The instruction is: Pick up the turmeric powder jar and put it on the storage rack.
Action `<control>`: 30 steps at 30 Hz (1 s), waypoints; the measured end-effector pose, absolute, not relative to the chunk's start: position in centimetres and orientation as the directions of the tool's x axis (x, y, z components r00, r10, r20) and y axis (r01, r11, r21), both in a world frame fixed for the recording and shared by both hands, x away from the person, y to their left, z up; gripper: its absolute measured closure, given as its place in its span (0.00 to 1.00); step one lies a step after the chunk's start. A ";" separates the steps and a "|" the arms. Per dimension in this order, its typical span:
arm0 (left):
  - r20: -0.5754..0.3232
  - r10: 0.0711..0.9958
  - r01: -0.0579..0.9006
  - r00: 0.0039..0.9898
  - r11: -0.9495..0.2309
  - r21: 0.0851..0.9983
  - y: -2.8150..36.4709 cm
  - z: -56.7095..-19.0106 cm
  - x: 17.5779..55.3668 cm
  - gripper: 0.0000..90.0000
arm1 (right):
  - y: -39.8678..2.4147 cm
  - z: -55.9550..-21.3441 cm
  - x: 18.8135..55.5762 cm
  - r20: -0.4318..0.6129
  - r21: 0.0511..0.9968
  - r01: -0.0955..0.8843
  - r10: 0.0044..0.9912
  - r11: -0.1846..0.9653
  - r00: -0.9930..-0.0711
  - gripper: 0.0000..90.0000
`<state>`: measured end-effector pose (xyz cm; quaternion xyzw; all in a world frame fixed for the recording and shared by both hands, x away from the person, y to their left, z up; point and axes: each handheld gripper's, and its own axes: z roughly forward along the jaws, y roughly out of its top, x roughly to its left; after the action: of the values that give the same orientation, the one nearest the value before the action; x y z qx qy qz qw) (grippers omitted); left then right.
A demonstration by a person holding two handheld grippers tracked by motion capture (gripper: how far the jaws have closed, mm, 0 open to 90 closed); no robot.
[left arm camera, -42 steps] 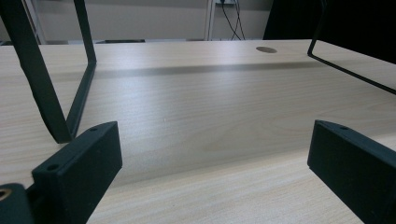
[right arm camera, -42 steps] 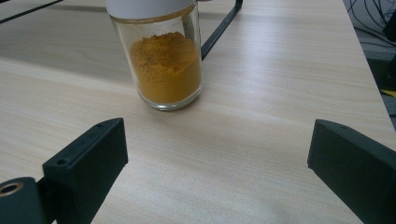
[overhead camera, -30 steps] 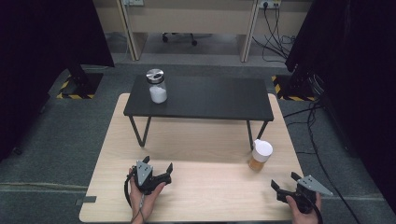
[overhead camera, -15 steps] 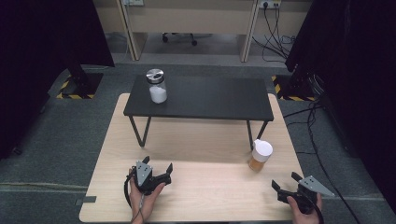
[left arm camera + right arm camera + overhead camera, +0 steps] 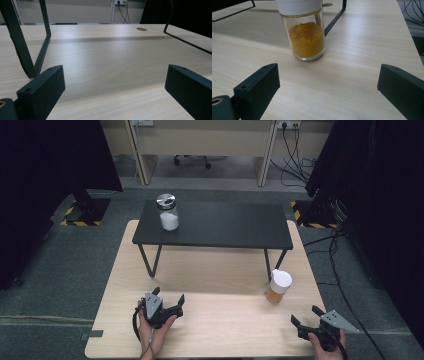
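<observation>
Change since a second ago: none of note. Both hands and both jars sit where they sat in the earlier high views, so the work reads as not yet begun, with a pick-up of the nearer jar the likely first step.

Nearest, right side: right gripper (image 5: 306,318), resting at the front edge of the wooden counter (image 5: 220,320). Jaws stand wide apart, nothing between them, touching nothing but perhaps the counter under them. They point toward the spice jar.

Nearest, left side: left gripper (image 5: 167,298), held in the left hand (image 5: 152,332), jaws likewise spread wide and empty, facing bare wood.

Middle: spice jar (image 5: 304,32), glass, white cap, about half full of orange-yellow powder. Upright on the counter, ahead of the right gripper and apart from it, just beside the right front leg of the black shelf (image 5: 235,227).

Far: second jar (image 5: 168,213), metal lid, white contents, upright on the shelf's left end, well apart from both grippers.
</observation>
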<state>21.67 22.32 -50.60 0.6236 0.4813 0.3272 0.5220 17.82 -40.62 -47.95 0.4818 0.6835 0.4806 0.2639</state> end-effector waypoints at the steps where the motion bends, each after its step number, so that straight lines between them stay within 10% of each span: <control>1: -0.096 0.942 0.258 0.323 0.010 0.966 22.3 -50.6 21.7 0.02 | -40.7 -48.0 17.8 0.105 0.911 0.406 0.912 0.072 -0.398 0.05; 30: -0.097 0.940 0.252 0.328 0.012 0.968 22.4 -50.7 21.7 0.02 | -40.4 -48.7 17.8 0.087 0.949 0.304 0.856 0.085 -0.510 0.01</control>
<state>21.73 22.40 -50.73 0.6222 0.4789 0.3268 0.5261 17.77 -40.36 -48.70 0.4209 0.6890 0.5295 0.2604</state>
